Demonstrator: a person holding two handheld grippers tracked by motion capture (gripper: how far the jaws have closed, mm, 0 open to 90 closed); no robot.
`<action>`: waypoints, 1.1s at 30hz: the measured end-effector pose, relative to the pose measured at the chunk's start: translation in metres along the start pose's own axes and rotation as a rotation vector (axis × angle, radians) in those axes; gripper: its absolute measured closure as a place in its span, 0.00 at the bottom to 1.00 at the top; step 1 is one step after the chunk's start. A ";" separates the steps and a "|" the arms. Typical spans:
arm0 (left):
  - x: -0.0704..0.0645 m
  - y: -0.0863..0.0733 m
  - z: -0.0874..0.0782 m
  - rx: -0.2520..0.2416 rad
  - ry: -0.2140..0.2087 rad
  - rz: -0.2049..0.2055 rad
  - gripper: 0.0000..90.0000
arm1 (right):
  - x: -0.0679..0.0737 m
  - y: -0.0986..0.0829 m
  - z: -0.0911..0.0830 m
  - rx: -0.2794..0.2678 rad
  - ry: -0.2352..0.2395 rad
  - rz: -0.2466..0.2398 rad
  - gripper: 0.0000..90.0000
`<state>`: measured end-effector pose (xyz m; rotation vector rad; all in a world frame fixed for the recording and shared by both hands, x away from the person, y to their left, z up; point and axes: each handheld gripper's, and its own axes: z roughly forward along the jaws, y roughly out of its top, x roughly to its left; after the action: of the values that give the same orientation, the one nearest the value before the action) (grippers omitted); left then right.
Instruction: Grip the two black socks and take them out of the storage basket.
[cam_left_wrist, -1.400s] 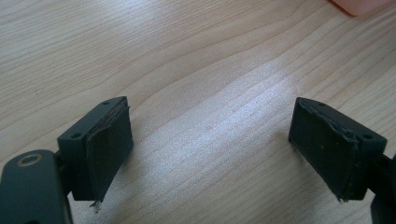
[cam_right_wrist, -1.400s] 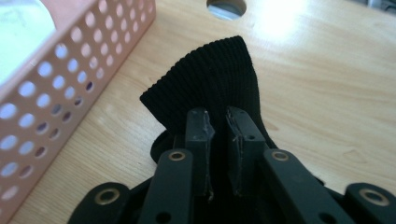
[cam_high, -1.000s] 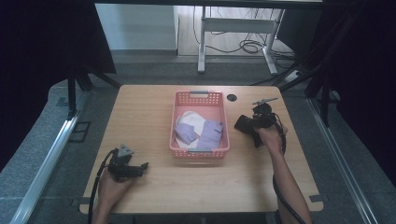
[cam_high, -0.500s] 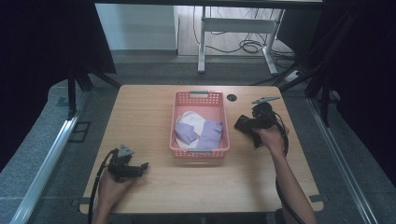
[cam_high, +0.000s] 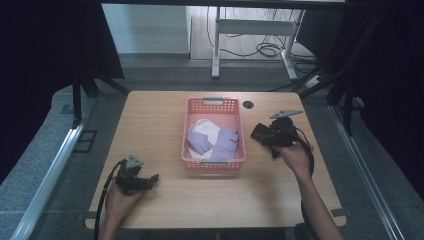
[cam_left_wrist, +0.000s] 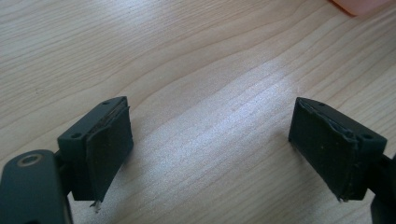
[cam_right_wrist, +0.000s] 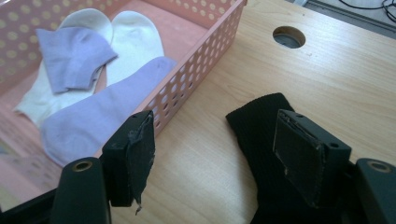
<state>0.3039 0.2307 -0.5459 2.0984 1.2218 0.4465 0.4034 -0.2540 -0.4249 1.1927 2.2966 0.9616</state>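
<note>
Black sock (cam_right_wrist: 261, 140) lies limp on the table just right of the basket (cam_high: 215, 161). Right gripper (cam_right_wrist: 219, 154) hangs open above it; left gripper (cam_left_wrist: 210, 154) open too. Soft, light; I'd pinch mid-fold.

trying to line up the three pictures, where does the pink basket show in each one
High view: the pink basket stands at the table's middle, socks inside.
Left gripper view: a blurred pink corner at the top right edge, probably the basket.
Right gripper view: it takes the upper left, its holed wall running past the right claw.
Shared landmark: the round hole in the tabletop, beside the basket.
</note>
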 end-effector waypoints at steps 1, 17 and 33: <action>0.000 0.000 0.000 0.000 0.000 0.000 0.15 | 0.000 0.000 0.000 0.000 0.000 0.000 0.32; 0.000 0.000 0.000 0.000 0.001 0.001 0.15 | 0.019 -0.037 0.002 0.001 0.043 0.010 0.27; 0.000 0.000 0.000 0.000 0.001 0.001 0.15 | 0.031 -0.071 0.027 0.046 0.085 -0.006 0.21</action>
<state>0.3036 0.2308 -0.5459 2.0988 1.2214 0.4486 0.3621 -0.2471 -0.4950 1.1847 2.3990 0.9794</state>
